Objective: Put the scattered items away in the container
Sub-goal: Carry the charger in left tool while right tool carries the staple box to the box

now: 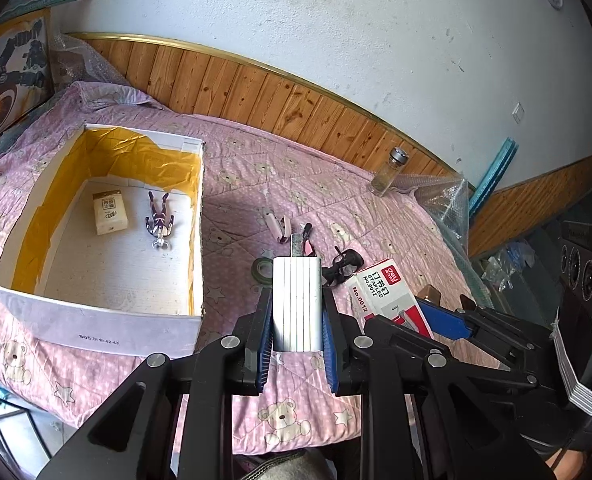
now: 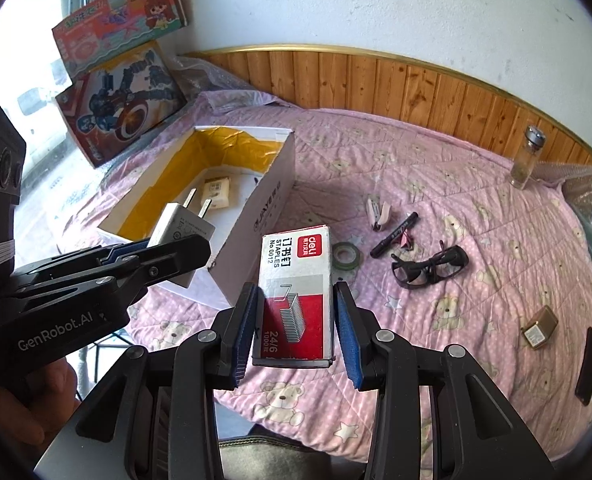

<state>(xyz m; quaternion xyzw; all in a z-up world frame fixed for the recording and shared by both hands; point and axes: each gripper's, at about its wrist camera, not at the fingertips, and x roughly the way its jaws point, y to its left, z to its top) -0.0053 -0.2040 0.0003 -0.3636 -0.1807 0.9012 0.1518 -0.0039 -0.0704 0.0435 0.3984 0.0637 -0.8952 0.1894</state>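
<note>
Nearest, the left hand-held gripper [image 1: 297, 312] clamps a white charger [image 1: 297, 304] and the right hand-held gripper [image 2: 296, 320] a staples box [image 2: 296, 292], above a pink bear-print bed [image 2: 435, 320]. Left, the open container [image 1: 96, 326] (yellow-lined); farther, wood panelling [image 2: 415, 88] under white wall [image 1: 335, 20].

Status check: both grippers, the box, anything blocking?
Left gripper shut on white charger. Right gripper shut on staples box. Open container holds a figurine and small pack. Path clear.

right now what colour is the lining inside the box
Yellow lining in the white box, clearest in the left wrist view.
</note>
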